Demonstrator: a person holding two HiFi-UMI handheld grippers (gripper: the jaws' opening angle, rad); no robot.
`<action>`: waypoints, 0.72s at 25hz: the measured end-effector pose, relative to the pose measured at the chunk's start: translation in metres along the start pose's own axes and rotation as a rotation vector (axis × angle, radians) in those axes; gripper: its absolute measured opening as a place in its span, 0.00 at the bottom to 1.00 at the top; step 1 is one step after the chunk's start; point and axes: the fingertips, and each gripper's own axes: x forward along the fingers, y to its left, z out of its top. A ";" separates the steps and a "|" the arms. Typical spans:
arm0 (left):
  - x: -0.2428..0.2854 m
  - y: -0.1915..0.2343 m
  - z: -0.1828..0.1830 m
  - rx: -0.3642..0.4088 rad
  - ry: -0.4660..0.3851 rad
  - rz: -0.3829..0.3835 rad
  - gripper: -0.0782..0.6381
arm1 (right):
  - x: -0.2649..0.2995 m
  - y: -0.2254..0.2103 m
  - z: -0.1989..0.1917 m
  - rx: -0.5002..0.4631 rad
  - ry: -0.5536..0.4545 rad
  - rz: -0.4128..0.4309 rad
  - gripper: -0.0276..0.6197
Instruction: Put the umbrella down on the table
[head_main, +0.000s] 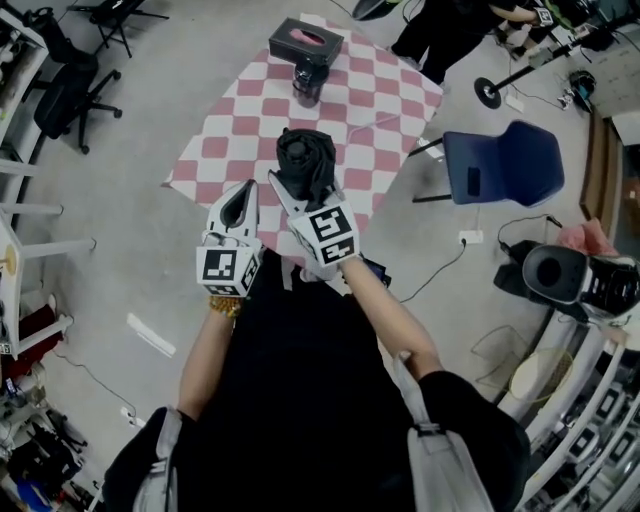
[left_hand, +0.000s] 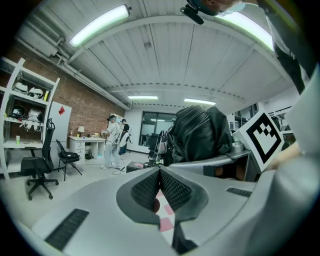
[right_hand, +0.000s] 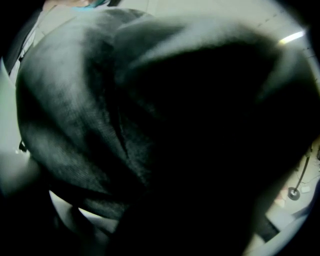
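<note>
A black folded umbrella (head_main: 305, 158) hangs over the near end of the table (head_main: 225, 135), which has a red-and-white checked cloth. My right gripper (head_main: 293, 190) is shut on the umbrella's lower part. In the right gripper view the umbrella's dark fabric (right_hand: 95, 110) fills the frame and hides the jaws. My left gripper (head_main: 241, 200) is just left of the umbrella, shut and holding nothing. In the left gripper view its pads (left_hand: 150, 187) meet at the tip, with the umbrella (left_hand: 200, 132) up to the right.
A black tissue box (head_main: 305, 40) and a dark cup (head_main: 309, 80) stand at the table's far end. A blue chair (head_main: 505, 165) is to the right and a black office chair (head_main: 70, 95) to the left. People (left_hand: 112, 140) stand across the room.
</note>
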 end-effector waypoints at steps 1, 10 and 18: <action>0.004 0.006 -0.003 -0.006 0.006 -0.004 0.13 | 0.009 -0.003 -0.004 0.004 0.024 -0.001 0.30; 0.034 0.052 -0.002 -0.024 0.024 -0.042 0.13 | 0.074 -0.021 -0.022 0.028 0.136 -0.025 0.30; 0.046 0.087 -0.012 -0.060 0.047 -0.035 0.13 | 0.118 -0.026 -0.033 0.027 0.203 -0.022 0.30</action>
